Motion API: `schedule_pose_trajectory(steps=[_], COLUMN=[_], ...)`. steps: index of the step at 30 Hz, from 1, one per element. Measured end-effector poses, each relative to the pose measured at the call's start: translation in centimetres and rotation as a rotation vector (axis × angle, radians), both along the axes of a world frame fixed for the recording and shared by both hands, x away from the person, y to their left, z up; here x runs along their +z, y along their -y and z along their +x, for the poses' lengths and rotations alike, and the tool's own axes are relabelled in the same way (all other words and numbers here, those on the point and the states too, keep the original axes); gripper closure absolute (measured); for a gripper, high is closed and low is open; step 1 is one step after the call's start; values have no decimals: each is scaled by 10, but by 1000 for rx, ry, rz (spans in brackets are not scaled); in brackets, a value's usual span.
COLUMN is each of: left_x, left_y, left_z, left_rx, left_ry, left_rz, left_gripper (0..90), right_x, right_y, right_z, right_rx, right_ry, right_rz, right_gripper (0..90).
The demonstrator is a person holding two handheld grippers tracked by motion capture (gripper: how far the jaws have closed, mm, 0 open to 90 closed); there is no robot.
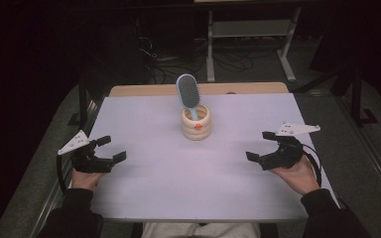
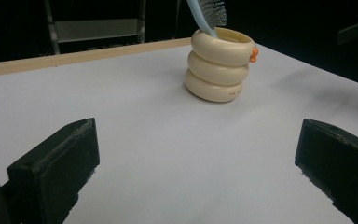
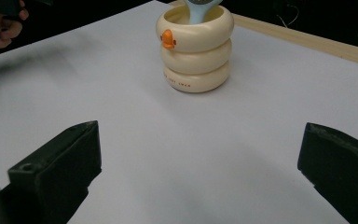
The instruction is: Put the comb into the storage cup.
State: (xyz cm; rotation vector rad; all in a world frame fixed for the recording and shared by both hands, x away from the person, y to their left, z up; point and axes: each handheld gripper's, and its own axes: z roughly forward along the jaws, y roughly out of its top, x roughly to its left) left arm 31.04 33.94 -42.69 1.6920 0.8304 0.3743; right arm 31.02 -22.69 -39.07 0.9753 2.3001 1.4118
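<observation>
A cream ringed cup point(image 1: 196, 124) with an orange beak stands upright at the middle back of the white table point(image 1: 168, 173). A light blue hairbrush point(image 1: 187, 91) stands in it, handle down, bristle head up. The same cup point(image 2: 220, 65) and brush point(image 2: 209, 14) appear ahead in the left gripper view; the cup point(image 3: 196, 49) with the brush handle point(image 3: 200, 10) sits ahead in the right gripper view. My left gripper point(image 1: 112, 148) rests open at the table's left edge, my right gripper point(image 1: 259, 145) open at the right, both empty and well short of the cup.
A wooden strip point(image 1: 149, 90) runs along the table's far edge. Beyond it, on the dark floor, stand a metal frame point(image 1: 250, 29) and loose cables point(image 1: 228, 62). The person's hands and dark sleeves come in at the bottom corners.
</observation>
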Motion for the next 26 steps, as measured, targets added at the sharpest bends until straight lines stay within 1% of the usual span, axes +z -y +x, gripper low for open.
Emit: schedule_pose_trajectory(steps=[5,13,18,24,26], left_x=[0,-1,-2,-2,-2], left_y=[0,-1,-1,-1,-1], left_z=[0,1,0,1,1], left_rx=[1,1,4,1,1], left_ry=[-3,-7,-11,-17,-17], left_rz=[1,-1,-1,-2,-2], left_gripper=[0,0,0,0,0], right_x=[-3,-11,-16,-21,-22], right_y=[7,21,26,30,31], right_z=[-7,-16,-21,-26,-27], right_rx=[-8,-35,-46,-59,-63], right_ry=[7,7,13,17,18], right_rz=[-1,5,-4,-5,1], right_gripper=[0,0,0,0,0])
